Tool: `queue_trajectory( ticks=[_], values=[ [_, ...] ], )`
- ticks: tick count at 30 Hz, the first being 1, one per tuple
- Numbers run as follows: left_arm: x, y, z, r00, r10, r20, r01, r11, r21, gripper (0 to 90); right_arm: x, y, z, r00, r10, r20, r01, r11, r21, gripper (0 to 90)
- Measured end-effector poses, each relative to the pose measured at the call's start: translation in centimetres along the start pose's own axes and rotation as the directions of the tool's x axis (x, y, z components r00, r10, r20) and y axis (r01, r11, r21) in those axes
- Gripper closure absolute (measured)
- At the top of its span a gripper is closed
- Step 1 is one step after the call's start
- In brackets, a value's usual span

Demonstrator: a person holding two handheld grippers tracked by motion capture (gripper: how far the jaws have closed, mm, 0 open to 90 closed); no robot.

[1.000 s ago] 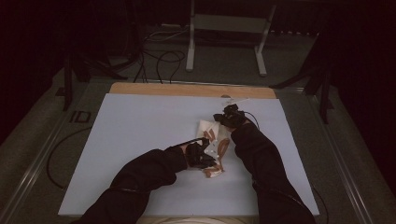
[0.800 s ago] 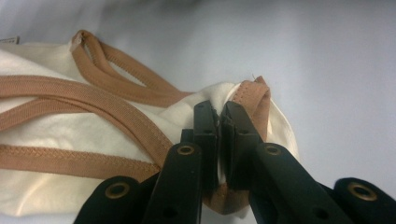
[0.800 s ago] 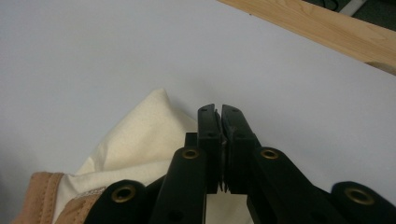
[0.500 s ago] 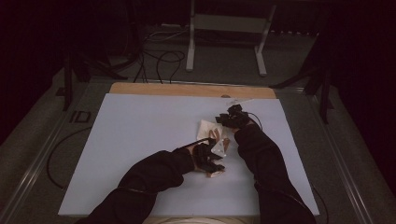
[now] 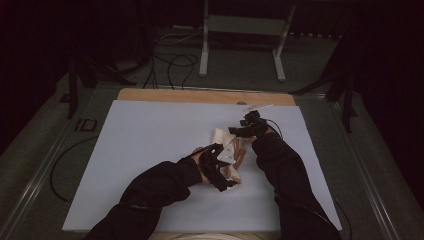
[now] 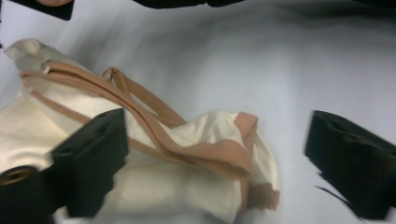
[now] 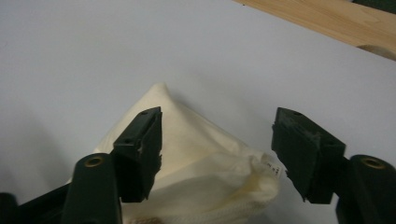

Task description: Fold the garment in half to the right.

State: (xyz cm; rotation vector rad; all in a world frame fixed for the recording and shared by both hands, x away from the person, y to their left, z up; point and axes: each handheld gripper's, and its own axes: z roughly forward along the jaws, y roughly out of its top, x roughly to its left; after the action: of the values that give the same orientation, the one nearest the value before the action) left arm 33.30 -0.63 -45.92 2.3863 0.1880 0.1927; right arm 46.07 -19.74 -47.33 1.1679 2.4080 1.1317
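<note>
A cream cloth bag with tan straps lies crumpled on the white table top. My left gripper hovers over the bag's near end. Its jaws have just been opening and stand wide apart in the left gripper view, with the bag beneath and between them, not pressed. My right gripper is over the bag's far corner. Its jaws have also just been opening; the cream corner lies between the pads without touching them.
A wooden strip runs along the table's far edge, with a small pale object near it. Beyond stand a metal frame and cables on the floor. A black cable loops at the table's left side.
Both grippers were shut on the bag and have opened and let it go. The left hand has lifted a little off the bag; the right hand has stayed put.
</note>
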Motion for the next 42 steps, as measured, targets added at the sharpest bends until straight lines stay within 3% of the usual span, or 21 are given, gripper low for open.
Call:
queue_trajectory(
  ticks=[3, 8, 11, 17, 21, 24, 26, 31, 38, 41, 42],
  values=[
    [0.0, -0.4, -1.0, 0.9998, -0.014, -0.015, 0.014, 0.9999, -0.009, 1.3, 0.5, 0.2, -0.5, 0.9999, -0.005, -0.014, 0.005, 1.000, 0.004, 30.5],
    [0.1, -1.9, -2.7, 0.9961, -0.073, -0.049, 0.072, 0.9971, -0.028, 0.9, 2.1, 0.3, -1.6, 0.9994, -0.027, -0.020, 0.027, 1.000, -0.004, 31.3],
    [0.1, -3.2, -3.3, 0.9935, -0.089, -0.071, 0.089, 0.9960, -0.011, 0.9, 3.3, -0.2, -2.0, 0.9987, -0.041, -0.030, 0.041, 0.999, 0.005, 31.9],
    [0.1, -5.5, -4.0, 0.9859, -0.139, -0.093, 0.139, 0.9903, -0.008, 0.9, 4.8, -1.7, -1.9, 0.9966, -0.083, 0.005, 0.082, 0.995, 0.059, 38.9],
    [0.1, -6.9, -4.8, 0.9791, -0.165, -0.119, 0.164, 0.9863, -0.014, 0.5, 4.5, -3.0, -2.2, 0.9961, -0.079, 0.038, 0.076, 0.993, 0.086, 43.1],
    [0.0, -7.8, -5.5, 0.9729, -0.194, -0.125, 0.192, 0.9809, -0.029, 0.5, 3.7, -4.0, -2.4, 0.9959, -0.068, 0.060, 0.061, 0.993, 0.104, 42.5],
    [-0.1, -8.4, -6.1, 0.9720, -0.197, -0.128, 0.195, 0.9804, -0.029, 0.6, 3.1, -4.7, -2.6, 0.9968, -0.048, 0.063, 0.041, 0.993, 0.107, 41.0],
    [-0.2, -10.2, -7.3, 0.9639, -0.235, -0.125, 0.230, 0.9717, -0.053, 0.6, 2.4, -6.1, -2.8, 0.9938, -0.054, 0.097, 0.040, 0.989, 0.141, 39.6],
    [-0.6, -12.7, -9.0, 0.9475, -0.292, -0.130, 0.276, 0.9525, -0.129, 0.6, 1.8, -7.4, -2.7, 0.9835, -0.096, 0.153, 0.067, 0.981, 0.184, 38.6],
    [-0.9, -13.7, -9.3, 0.9389, -0.314, -0.140, 0.294, 0.9442, -0.149, 0.6, 1.4, -7.7, -2.7, 0.9833, -0.093, 0.157, 0.063, 0.980, 0.189, 38.4],
    [-1.0, -13.9, -9.4, 0.9387, -0.316, -0.138, 0.294, 0.9428, -0.158, 0.5, 1.4, -7.7, -2.7, 0.9841, -0.089, 0.153, 0.060, 0.980, 0.187, 38.4]
  ],
)
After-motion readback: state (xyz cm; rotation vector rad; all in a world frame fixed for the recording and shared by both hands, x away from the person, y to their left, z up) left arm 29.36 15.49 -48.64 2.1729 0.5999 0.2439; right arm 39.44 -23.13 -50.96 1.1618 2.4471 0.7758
